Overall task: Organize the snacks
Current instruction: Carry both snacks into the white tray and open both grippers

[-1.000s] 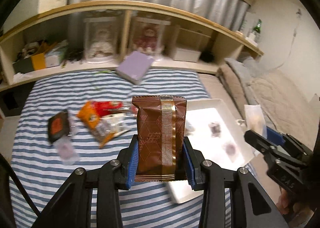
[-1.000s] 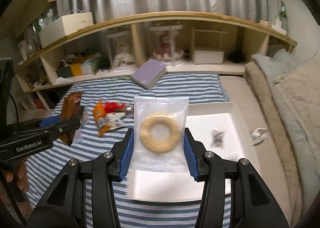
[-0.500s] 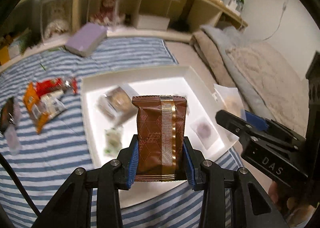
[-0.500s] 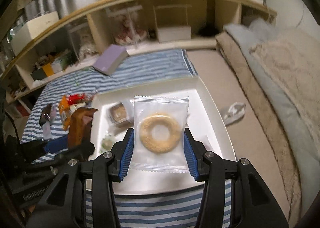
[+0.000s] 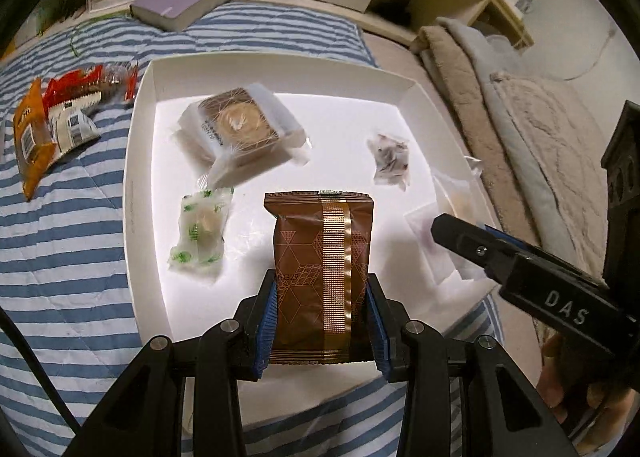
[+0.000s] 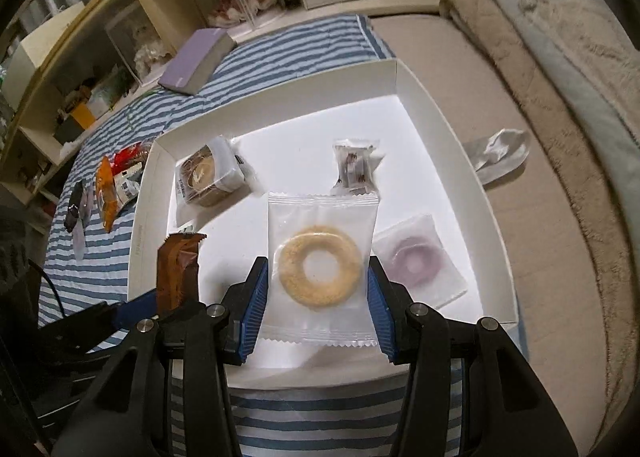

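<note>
My left gripper (image 5: pixel 322 321) is shut on a brown snack packet (image 5: pixel 322 269) and holds it above the near part of a white tray (image 5: pixel 138 105). My right gripper (image 6: pixel 316 309) is shut on a clear packet with a ring biscuit (image 6: pixel 320 265), also above the tray (image 6: pixel 460 129). In the tray lie a round cake packet (image 5: pixel 240 129), a green-printed sweet (image 5: pixel 198 233), a small dark sweet (image 5: pixel 390 157) and a purple ring packet (image 6: pixel 416 261). The right gripper also shows at the right of the left wrist view (image 5: pixel 520 257).
The tray rests on a blue-striped bedcover (image 5: pixel 60 217). Orange and red snack packets (image 5: pixel 52 113) lie left of the tray. A purple book (image 5: pixel 184 5) lies by the shelf. A crumpled wrapper (image 6: pixel 500 153) lies right of the tray, beside beige blankets (image 6: pixel 560 97).
Both grippers have moved forward and tilted down over the white tray, each still holding its packet. The tray now fills the middle of both views.
</note>
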Available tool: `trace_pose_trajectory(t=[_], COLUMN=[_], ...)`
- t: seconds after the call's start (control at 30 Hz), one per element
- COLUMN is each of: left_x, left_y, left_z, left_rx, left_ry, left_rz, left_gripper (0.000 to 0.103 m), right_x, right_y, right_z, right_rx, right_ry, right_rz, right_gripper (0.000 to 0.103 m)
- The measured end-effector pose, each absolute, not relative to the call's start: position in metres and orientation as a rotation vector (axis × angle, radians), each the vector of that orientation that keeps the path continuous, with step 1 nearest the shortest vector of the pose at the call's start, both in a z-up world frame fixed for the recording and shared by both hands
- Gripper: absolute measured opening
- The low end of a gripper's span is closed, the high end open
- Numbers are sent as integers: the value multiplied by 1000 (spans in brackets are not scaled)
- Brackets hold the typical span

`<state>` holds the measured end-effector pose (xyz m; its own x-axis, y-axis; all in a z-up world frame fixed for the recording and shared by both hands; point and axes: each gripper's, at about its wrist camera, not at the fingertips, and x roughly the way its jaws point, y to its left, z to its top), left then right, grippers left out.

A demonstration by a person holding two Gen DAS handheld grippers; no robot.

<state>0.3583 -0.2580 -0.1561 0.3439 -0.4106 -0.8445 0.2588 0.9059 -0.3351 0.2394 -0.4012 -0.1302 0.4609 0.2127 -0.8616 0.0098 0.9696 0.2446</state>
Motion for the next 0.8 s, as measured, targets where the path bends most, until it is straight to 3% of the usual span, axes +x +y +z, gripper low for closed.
trace_pose_trajectory(t=[0.13, 0.23, 0.3, 0.47, 0.53, 0.57, 0.7, 0.8], left_x=[368, 369, 366, 353, 350, 349, 344, 341], left_y=[-260, -258, -258, -251, -249, -249, -246, -243], left_z=[-161, -160, -158, -155, -154, -153, -148, -144], left_rx=[-150, -133, -118, -94, -82, -72, -53, -56], left_ry=[1139, 1122, 1112, 1109, 1107, 1106, 1098, 1093], left_rz=[-432, -430, -427, -426, -426, -427, -426, -428], left_gripper=[42, 57, 62, 71, 78, 84, 101, 103], right_x=[243, 245, 245, 242, 240, 239, 233, 230], right_y=[-402, -403, -406, -412, -414, -414, -412, -409], right_z=[-132, -133, -134, -136, -135, -135, -133, -129], right_rx=[257, 274, 290, 299, 301, 303, 288, 258], right_ry=[1088, 1088, 1096, 1107, 1110, 1109, 1114, 1106], right_rz=[143, 135, 128, 105, 96, 94, 103, 96], right_gripper=[48, 50, 65, 79, 91, 103, 103, 103])
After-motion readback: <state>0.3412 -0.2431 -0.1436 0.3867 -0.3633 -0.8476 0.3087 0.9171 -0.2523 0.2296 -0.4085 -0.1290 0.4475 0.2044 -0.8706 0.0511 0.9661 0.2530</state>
